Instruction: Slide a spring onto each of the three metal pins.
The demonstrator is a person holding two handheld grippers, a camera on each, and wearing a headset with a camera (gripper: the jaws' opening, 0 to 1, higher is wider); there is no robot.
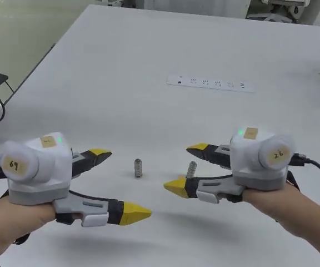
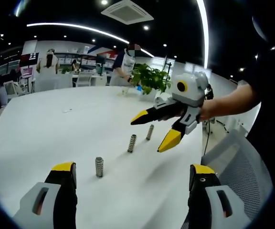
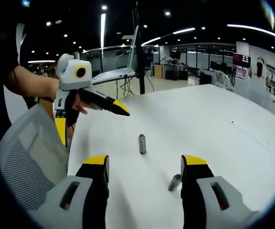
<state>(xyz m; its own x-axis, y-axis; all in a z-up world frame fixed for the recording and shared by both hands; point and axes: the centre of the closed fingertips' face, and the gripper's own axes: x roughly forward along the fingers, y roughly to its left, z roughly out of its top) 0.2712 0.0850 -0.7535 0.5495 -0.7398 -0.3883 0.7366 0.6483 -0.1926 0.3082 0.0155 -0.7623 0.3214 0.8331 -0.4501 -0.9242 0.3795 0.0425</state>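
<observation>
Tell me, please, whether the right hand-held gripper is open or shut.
Open. In its own view, the right hand-held gripper has its yellow-tipped jaws wide apart, gripping nothing.

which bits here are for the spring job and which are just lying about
For the job: near spring, middle spring, far spring, all upright; left tongs and right tongs, both open.
Lying about: power strip, potted plant, mesh chair.

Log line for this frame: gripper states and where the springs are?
left gripper: open, empty | right gripper: open, spring between its jaws, not gripped | springs: three standing on table
</observation>
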